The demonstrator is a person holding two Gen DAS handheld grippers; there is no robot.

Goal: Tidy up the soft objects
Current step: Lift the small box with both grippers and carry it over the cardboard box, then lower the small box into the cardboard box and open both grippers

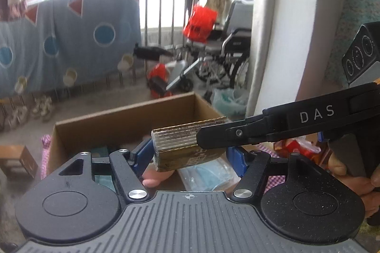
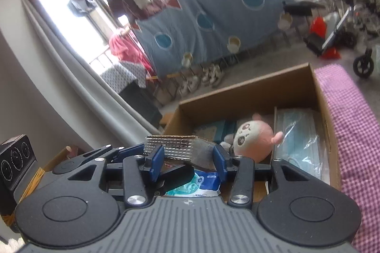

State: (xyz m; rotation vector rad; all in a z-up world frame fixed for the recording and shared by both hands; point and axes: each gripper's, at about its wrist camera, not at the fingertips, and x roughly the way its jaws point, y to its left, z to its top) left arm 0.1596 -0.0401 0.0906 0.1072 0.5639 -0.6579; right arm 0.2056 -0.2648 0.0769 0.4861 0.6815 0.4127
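Gold-brown foil-wrapped flat packet (image 1: 187,146) hangs over the near left part of the open brown cardboard box (image 1: 123,120), pinched by my right tool (image 2: 188,153) on its side faces. My left tool (image 1: 187,155) is spread around the same packet; whether its blue pads (image 1: 234,159) touch it I cannot tell. Step in hand, as I judge it: carrying the packet to the box. Next: lower it into free space beside the pink plush toy (image 2: 254,136) and bagged blue face masks (image 2: 299,134), then release. The box floor under the packet is hidden.
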